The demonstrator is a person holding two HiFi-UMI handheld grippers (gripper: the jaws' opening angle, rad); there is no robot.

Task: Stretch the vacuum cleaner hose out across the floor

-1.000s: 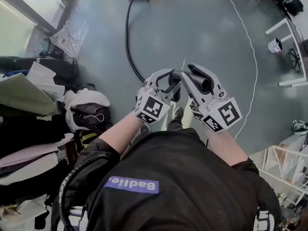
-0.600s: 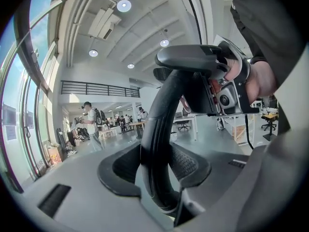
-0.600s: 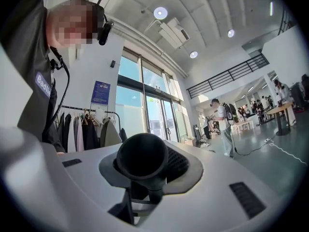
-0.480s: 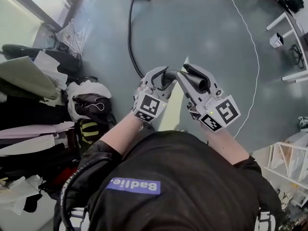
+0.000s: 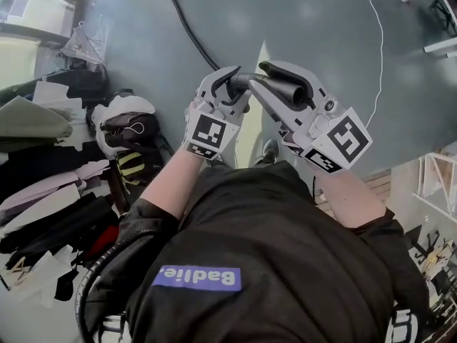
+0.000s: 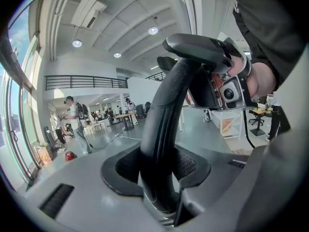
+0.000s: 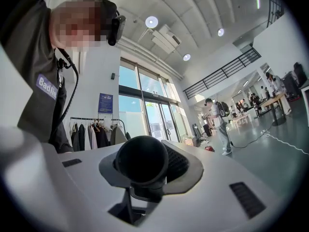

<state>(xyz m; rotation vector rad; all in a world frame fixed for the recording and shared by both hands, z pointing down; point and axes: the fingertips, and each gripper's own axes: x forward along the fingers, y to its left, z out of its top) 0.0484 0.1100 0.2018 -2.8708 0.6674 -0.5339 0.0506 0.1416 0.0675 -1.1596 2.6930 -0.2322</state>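
Observation:
The black vacuum hose (image 5: 184,21) runs down across the grey floor from the top of the head view to its rigid curved handle (image 5: 251,79), held above the floor in front of the person. My left gripper (image 5: 230,86) is shut on that handle; in the left gripper view the curved tube (image 6: 166,115) stands up between the pads. My right gripper (image 5: 277,84) is shut on the handle's open end, which shows as a black round tube mouth (image 7: 141,159) between its jaws. The two grippers sit side by side, almost touching.
Piles of clothes and bags (image 5: 50,156) line the left side, with a clothes rack (image 7: 96,132) behind. A thin white cord (image 5: 379,41) curves over the floor at the right, near white table legs (image 5: 443,46). A person with a backpack (image 6: 75,114) stands far off.
Both grippers have moved together with the handle, away from the vacuum cleaner, which has left the top of the head view. The hose on the floor lies straighter. Both grips are unchanged.

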